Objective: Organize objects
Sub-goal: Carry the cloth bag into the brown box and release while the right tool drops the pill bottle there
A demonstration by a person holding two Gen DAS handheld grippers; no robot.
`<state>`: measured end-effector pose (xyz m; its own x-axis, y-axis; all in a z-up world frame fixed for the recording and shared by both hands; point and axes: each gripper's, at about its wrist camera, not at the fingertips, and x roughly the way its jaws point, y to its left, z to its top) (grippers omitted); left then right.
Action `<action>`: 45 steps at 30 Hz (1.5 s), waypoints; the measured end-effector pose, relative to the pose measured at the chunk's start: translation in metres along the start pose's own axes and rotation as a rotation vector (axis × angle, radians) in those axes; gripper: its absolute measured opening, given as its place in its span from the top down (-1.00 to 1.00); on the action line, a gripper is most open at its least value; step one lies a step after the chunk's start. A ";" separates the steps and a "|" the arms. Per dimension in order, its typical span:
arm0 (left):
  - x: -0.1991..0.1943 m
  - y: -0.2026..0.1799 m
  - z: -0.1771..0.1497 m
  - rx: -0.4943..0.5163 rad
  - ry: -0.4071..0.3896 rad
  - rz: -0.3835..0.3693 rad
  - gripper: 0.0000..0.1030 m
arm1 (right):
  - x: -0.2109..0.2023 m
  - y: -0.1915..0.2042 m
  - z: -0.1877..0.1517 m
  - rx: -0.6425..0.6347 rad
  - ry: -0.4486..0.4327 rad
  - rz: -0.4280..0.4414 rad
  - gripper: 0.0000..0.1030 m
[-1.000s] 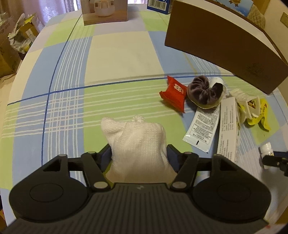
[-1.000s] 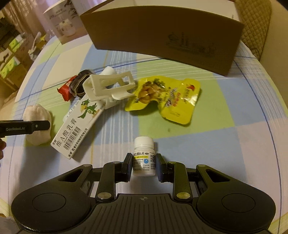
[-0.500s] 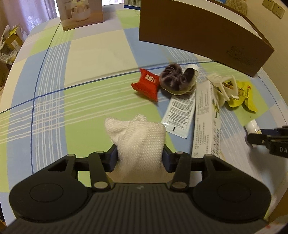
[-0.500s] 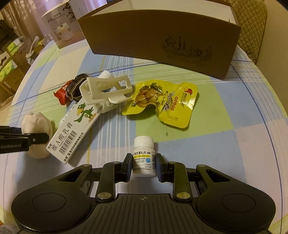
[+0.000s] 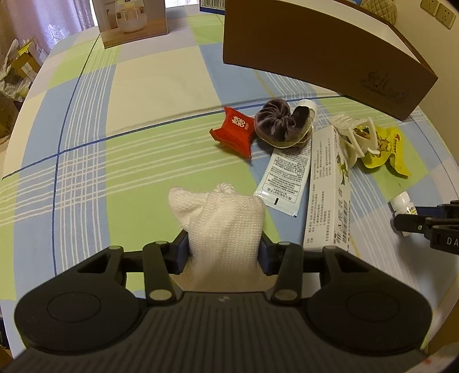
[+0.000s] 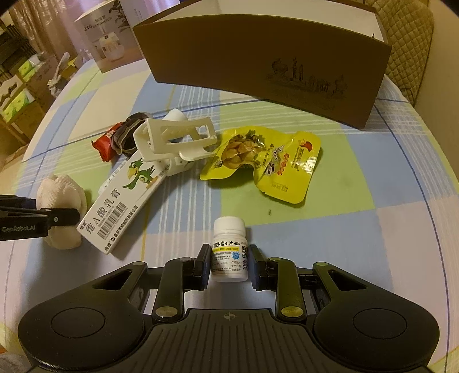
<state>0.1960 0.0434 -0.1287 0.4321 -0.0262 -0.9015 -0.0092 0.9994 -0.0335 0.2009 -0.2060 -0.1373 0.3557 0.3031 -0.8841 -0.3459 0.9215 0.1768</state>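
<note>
My left gripper (image 5: 223, 252) is shut on a white mesh pouch (image 5: 222, 221), squeezing its lower half just above the checked tablecloth (image 5: 137, 137). The same pouch (image 6: 61, 198) shows at the left of the right wrist view with a left finger across it. My right gripper (image 6: 229, 259) is shut on a small white pill bottle (image 6: 229, 246) that stands upright between the pads. A brown cardboard box (image 6: 266, 54) stands open-topped at the back, beyond both grippers. In the left wrist view the pill bottle (image 5: 403, 202) and right gripper (image 5: 416, 222) appear at the right edge.
Between the grippers and the brown box (image 5: 324, 48) lie a red candy packet (image 5: 236, 130), a purple scrunchie (image 5: 275, 120), a white sachet (image 5: 287, 175), a long parrot-printed carton (image 6: 126, 198), a white plastic clip (image 6: 175, 137) and a yellow snack pouch (image 6: 266, 160). A humidifier box (image 5: 132, 20) stands far left.
The left fingers have closed in and pinched the pouch narrower. The left view has swung right, bringing the clutter and brown box toward its middle. The right gripper keeps the bottle.
</note>
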 end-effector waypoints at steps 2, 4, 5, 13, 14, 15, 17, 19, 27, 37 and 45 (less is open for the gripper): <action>-0.002 0.000 -0.001 -0.002 0.001 0.002 0.20 | -0.001 -0.002 -0.001 0.011 0.007 0.016 0.54; -0.005 0.002 -0.001 -0.007 0.000 0.002 0.20 | -0.005 -0.004 -0.002 0.019 0.007 0.030 0.54; -0.008 0.002 0.000 -0.012 -0.005 0.001 0.20 | -0.008 -0.005 -0.002 0.022 0.004 0.036 0.54; -0.041 0.003 0.025 -0.030 -0.092 -0.015 0.20 | -0.042 -0.021 0.014 0.064 -0.068 0.073 0.54; -0.046 0.001 0.032 -0.029 -0.111 -0.018 0.20 | -0.046 -0.025 0.020 0.070 -0.084 0.075 0.54; -0.050 -0.001 0.038 -0.024 -0.126 -0.022 0.20 | -0.052 -0.028 0.026 0.074 -0.103 0.076 0.54; -0.057 -0.006 0.053 -0.012 -0.158 -0.037 0.20 | -0.063 -0.034 0.039 0.069 -0.147 0.070 0.54; -0.061 -0.013 0.070 0.003 -0.191 -0.050 0.20 | -0.073 -0.042 0.056 0.065 -0.191 0.059 0.54; -0.060 -0.047 0.153 0.067 -0.305 -0.091 0.20 | -0.089 -0.071 0.132 0.052 -0.333 0.023 0.54; -0.012 -0.079 0.253 0.127 -0.277 -0.079 0.20 | -0.042 -0.098 0.200 0.030 -0.268 -0.070 0.54; 0.046 -0.089 0.282 0.235 -0.140 -0.031 0.20 | -0.009 -0.118 0.220 0.019 -0.177 -0.119 0.54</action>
<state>0.4712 -0.0403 -0.0452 0.5496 -0.0697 -0.8325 0.2084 0.9765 0.0558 0.4300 -0.2641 -0.0552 0.5404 0.2287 -0.8097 -0.2766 0.9571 0.0858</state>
